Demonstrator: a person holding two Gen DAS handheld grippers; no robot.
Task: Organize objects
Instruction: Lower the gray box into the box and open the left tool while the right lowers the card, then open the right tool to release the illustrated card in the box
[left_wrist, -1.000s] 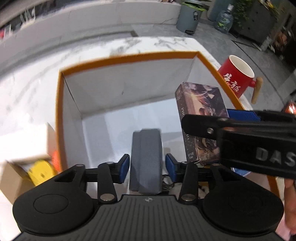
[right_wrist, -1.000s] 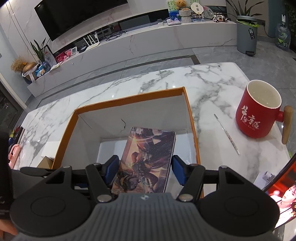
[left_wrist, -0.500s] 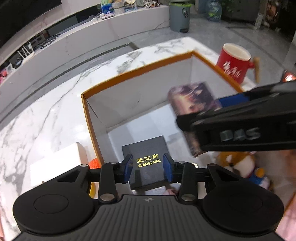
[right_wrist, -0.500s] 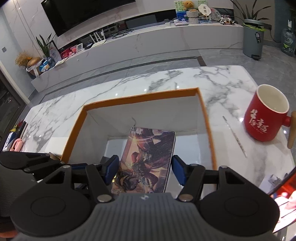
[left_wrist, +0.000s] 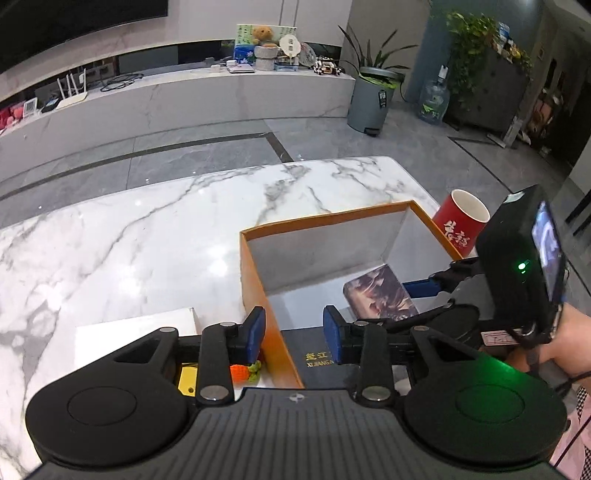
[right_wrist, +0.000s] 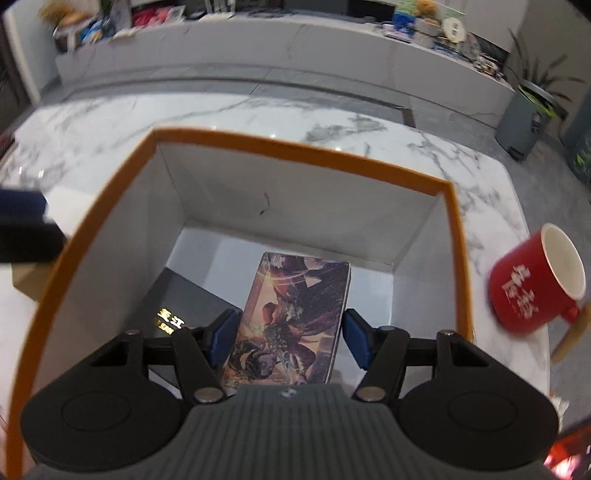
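An orange-rimmed white box (left_wrist: 255, 280) (right_wrist: 295, 147) stands on the marble table. A black box with gold lettering (left_wrist: 317, 360) (right_wrist: 192, 299) lies on its floor at the left. My left gripper (left_wrist: 293, 334) is open and empty above the box's left wall. An illustrated card box (right_wrist: 291, 314) (left_wrist: 380, 293) lies lengthwise between the fingers of my right gripper (right_wrist: 290, 339), down inside the orange box. The pads sit a little off its sides, so I cannot tell whether they clamp it.
A red mug (left_wrist: 460, 221) (right_wrist: 535, 284) with a wooden handle stands right of the box. A white box (left_wrist: 133, 332), a yellow item (left_wrist: 188, 380) and an orange toy (left_wrist: 242, 371) lie left of it. A phone screen (right_wrist: 569, 458) glows at the lower right.
My left gripper let go of the black box inside the orange box, opened, and drew back up and left. My right gripper lowered the card box deeper into the orange box.
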